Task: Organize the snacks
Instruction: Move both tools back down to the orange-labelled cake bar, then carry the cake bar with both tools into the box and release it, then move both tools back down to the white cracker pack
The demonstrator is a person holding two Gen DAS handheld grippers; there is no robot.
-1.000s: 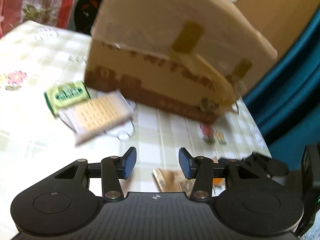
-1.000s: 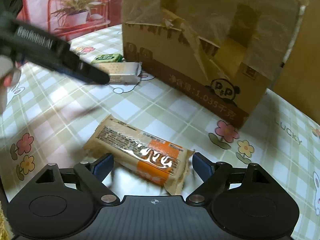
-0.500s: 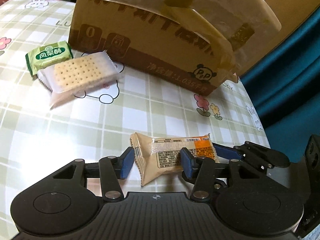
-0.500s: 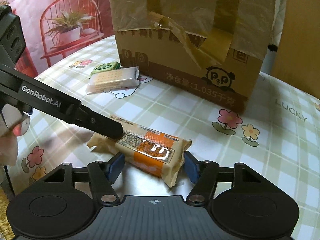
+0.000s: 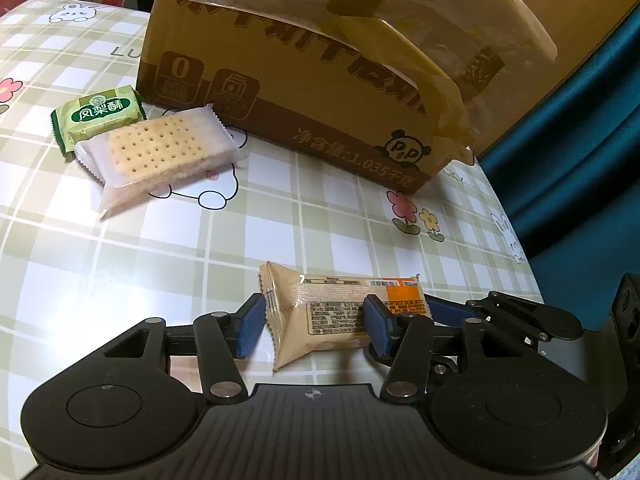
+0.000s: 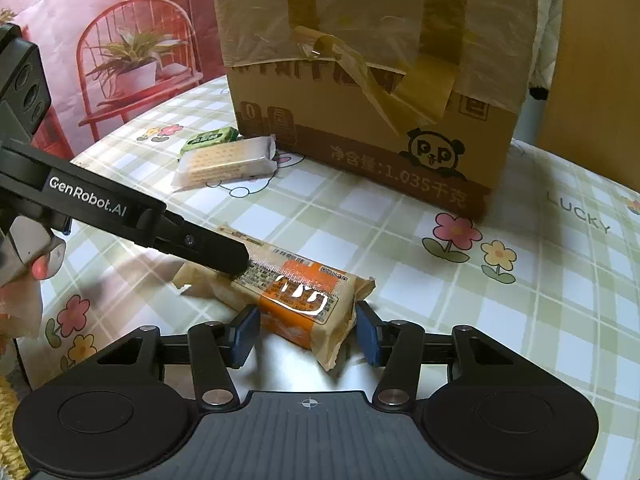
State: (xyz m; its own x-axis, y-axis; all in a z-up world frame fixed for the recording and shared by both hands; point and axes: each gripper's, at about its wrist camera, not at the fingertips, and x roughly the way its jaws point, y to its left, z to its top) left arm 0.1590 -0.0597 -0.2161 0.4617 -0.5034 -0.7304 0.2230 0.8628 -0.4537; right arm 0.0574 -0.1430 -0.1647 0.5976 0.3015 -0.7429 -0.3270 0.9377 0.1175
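A: Where's the tan-and-orange wrapped snack bar point(image 6: 296, 300)?

B: Flat on the checked tablecloth point(image 6: 520, 320), long axis crosswise between both grippers.

A: Jaws?

B: Right gripper point(image 6: 306, 334) straddles the orange end, wide; left gripper point(image 5: 314, 326) spread over the tan end, neither clamped.

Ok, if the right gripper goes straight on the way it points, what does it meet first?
The right gripper already brackets the tan-and-orange snack packet, so that first; the brown cardboard box stands farther along that line, though depth is unclear.
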